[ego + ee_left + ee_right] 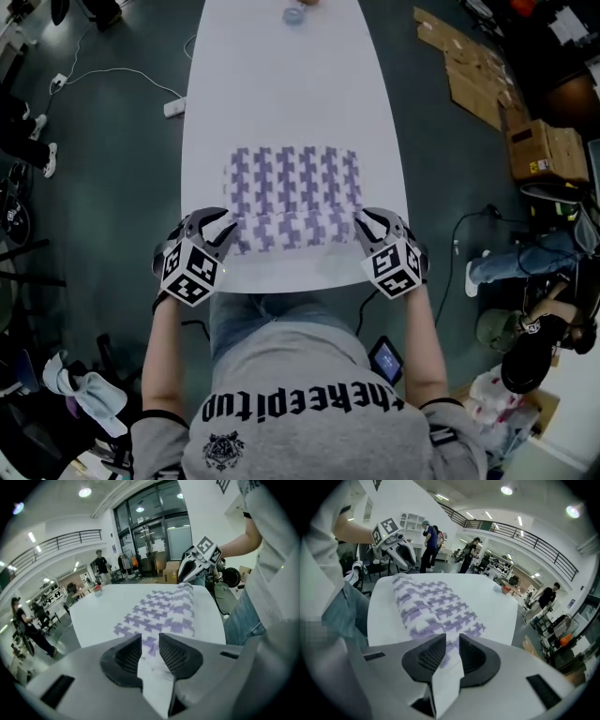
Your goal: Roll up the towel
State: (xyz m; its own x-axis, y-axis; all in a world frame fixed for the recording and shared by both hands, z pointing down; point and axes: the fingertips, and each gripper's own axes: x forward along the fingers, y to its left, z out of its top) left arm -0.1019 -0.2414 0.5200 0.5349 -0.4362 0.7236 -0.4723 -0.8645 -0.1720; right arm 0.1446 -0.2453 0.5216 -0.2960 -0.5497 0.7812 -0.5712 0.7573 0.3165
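Dark floor (103, 159), white table (281, 94), cardboard boxes (544, 150).

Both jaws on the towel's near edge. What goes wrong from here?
1. The left gripper and right gripper pinch the towel only at its near corners; the unsupported middle may sag, giving a loose roll.
2. Uneven hand travel could skew it.
3. Thin cloth may slip from the jaws.
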